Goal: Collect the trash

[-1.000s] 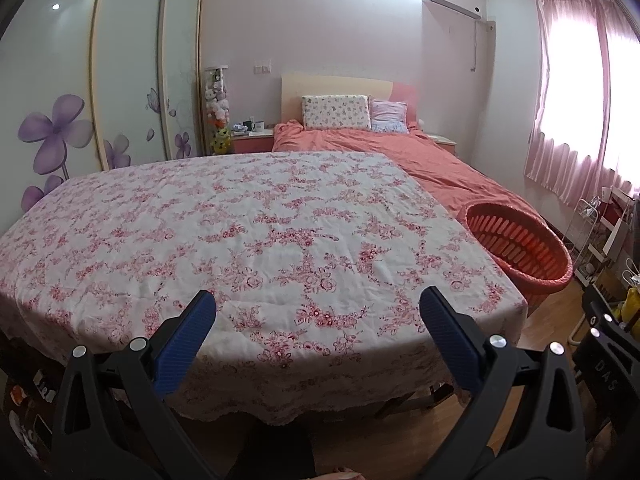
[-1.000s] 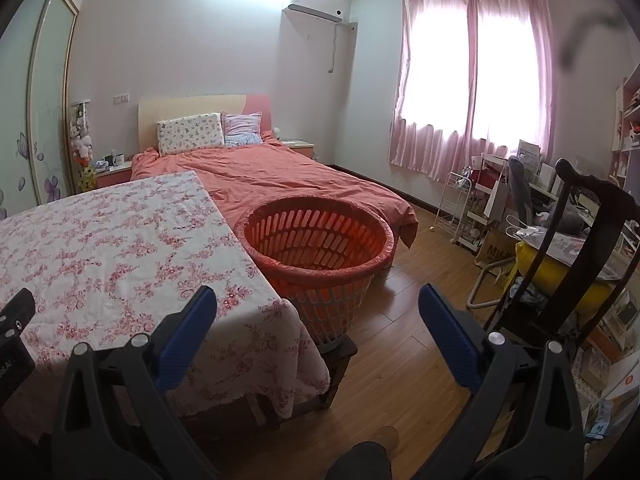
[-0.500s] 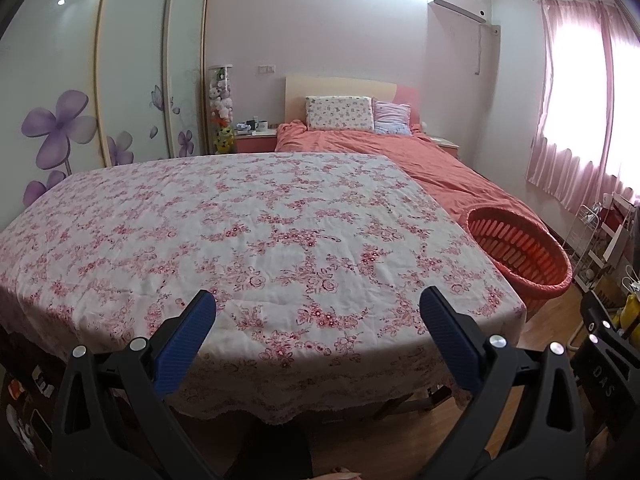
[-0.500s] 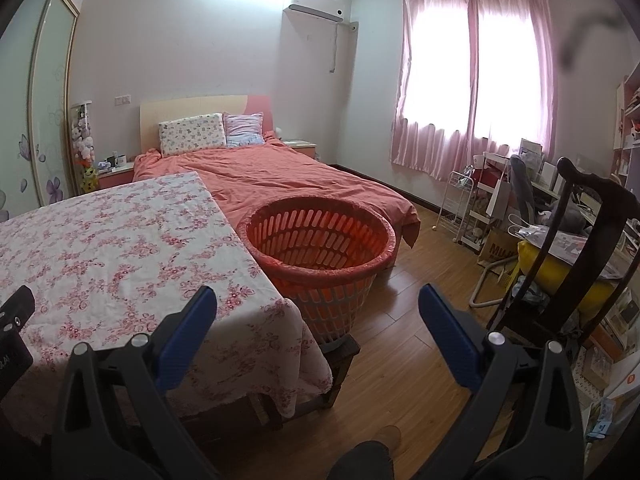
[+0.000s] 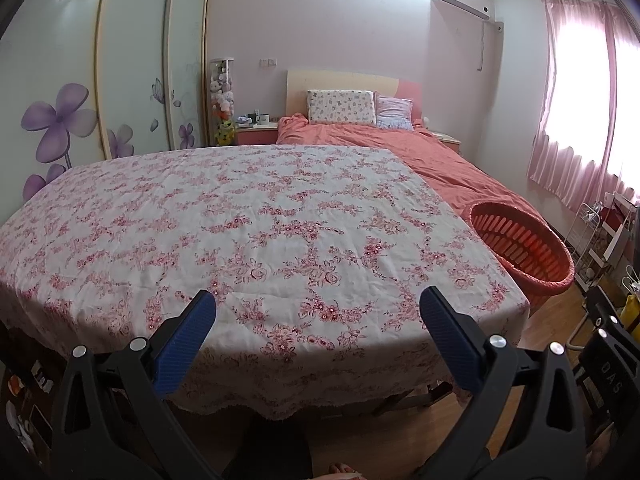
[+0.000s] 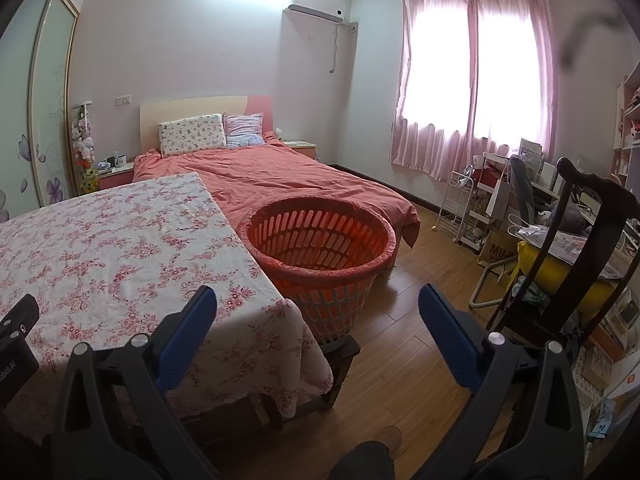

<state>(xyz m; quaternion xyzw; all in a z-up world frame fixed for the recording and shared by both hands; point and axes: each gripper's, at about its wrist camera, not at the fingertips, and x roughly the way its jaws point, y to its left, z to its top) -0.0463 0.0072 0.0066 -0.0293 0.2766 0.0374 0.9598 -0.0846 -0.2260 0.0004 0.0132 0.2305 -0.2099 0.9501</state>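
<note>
Pink-curtained window (image 6: 476, 84) lights bed (image 6: 280, 180) and wooden floor (image 6: 404, 320).

I see surface (image 5: 280, 216) draped in white cloth, pink-red floral print. Basket (image 6: 320, 240) orange-red, slotted. Bed (image 6: 280, 176) cover salmon. Curtains (image 6: 472, 80) pink. Wardrobe doors (image 5: 60, 120) pale with purple flowers. My gripper pads (image 5: 186, 344) blue, frames black.

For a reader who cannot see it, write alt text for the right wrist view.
The open right gripper points at an orange slatted basket that stands beside a table with a floral cloth. Behind them lies a bed with a coral cover, under a window with pink curtains.
</note>
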